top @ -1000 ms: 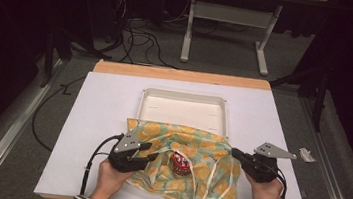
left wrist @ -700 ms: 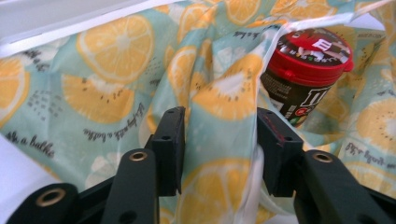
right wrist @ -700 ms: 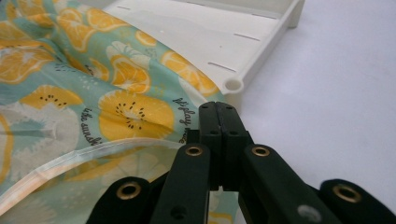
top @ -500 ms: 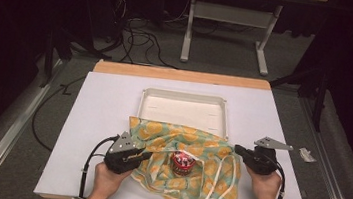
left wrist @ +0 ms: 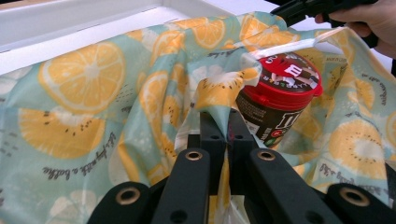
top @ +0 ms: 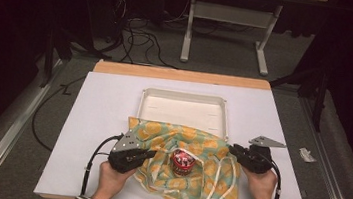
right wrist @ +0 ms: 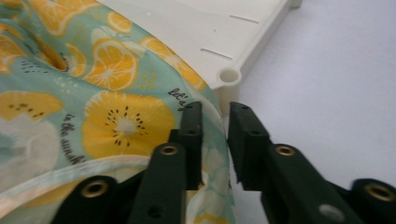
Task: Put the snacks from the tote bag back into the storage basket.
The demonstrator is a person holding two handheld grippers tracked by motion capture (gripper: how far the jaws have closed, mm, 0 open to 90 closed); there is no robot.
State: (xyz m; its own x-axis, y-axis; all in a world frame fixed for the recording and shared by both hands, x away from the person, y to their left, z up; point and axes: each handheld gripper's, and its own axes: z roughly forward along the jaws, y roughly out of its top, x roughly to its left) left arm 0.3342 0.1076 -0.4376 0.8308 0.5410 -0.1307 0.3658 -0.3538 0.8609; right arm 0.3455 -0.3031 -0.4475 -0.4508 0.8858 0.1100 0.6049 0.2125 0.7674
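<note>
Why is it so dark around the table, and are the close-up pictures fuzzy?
High view: light falls on the white table, and the room beyond it stays black. Left gripper view: the lemon-print bag and red-lidded candy tub look fairly sharp, the near jaws soft. Right gripper view: the white tray looks pale and a little blurry.

The bag (left wrist: 93, 93) looks like thin, slightly glossy cloth with a lemon print. The jar (left wrist: 275, 105) is shiny plastic, the tray (top: 183, 108) matt white plastic, the desk (top: 103, 106) smooth and matt.

Grey carpet floor (top: 220, 54), dark room, white frame (top: 229, 20).
</note>
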